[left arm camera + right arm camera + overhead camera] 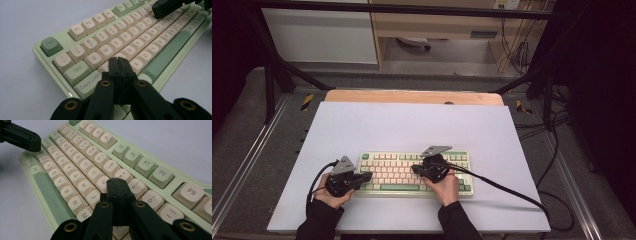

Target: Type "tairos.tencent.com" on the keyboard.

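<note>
A pale green keyboard with cream keys lies on the white sheet near the front edge. My left gripper hovers over the keyboard's left end, its jaws shut with nothing between them. In the left gripper view, the left gripper has its tips just above the keys near A and S on the keyboard. My right gripper sits over the keyboard's middle, also shut and empty. In the right gripper view, the right gripper points at the keys around I and K on the keyboard.
The white sheet covers a wooden table whose far edge shows. A black cable trails from the right gripper across the sheet to the right. Black frame posts stand at the back corners.
</note>
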